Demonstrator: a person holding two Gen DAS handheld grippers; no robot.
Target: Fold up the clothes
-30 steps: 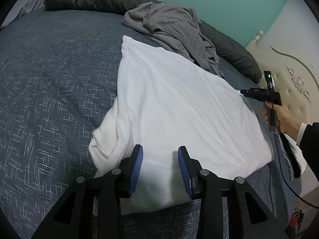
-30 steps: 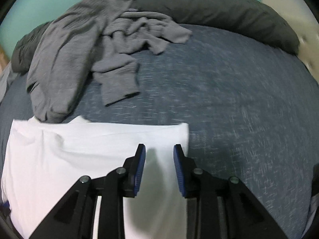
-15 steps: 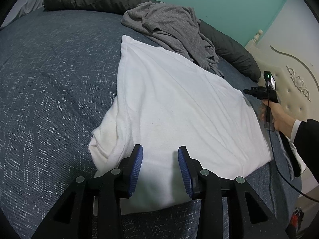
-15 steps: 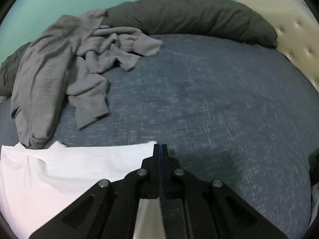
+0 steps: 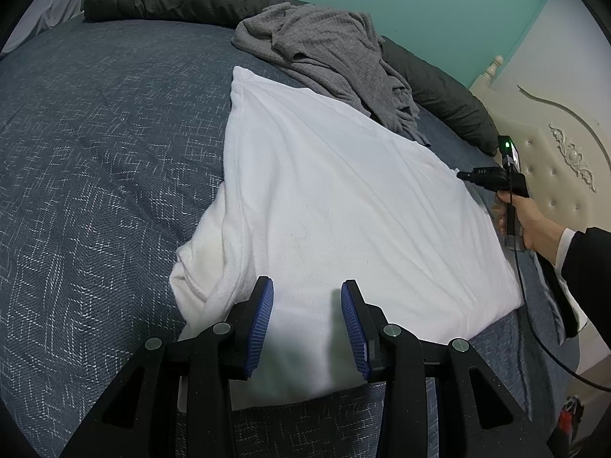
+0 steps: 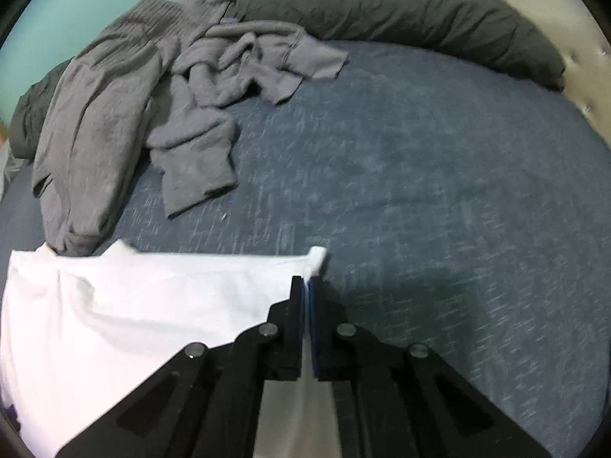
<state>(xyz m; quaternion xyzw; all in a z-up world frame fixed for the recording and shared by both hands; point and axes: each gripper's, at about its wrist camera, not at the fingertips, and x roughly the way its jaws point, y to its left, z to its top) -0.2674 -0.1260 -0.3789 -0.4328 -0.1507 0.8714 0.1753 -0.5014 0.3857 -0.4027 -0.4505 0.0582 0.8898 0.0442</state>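
White shirt lies flat on the bed. Right claw pinches its far corner; left claw is spread over the near hem w/o gripping. Lift that corner evenly, keep the edge taut. Grey garment is crumpled just beyond, touching the shirt & could snag.

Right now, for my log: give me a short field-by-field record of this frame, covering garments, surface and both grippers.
surface: bed with blue-grey woven cover
garment in work: white T-shirt, spread flat on the cover
other garment: crumpled grey sweater, beyond the T-shirt's far edge
bedding: dark grey duvet bunched along the teal wall
left gripper: open, over the T-shirt's near edge, holding nothing
right gripper: shut on a corner of the T-shirt
fold progress: no body fold visible yet
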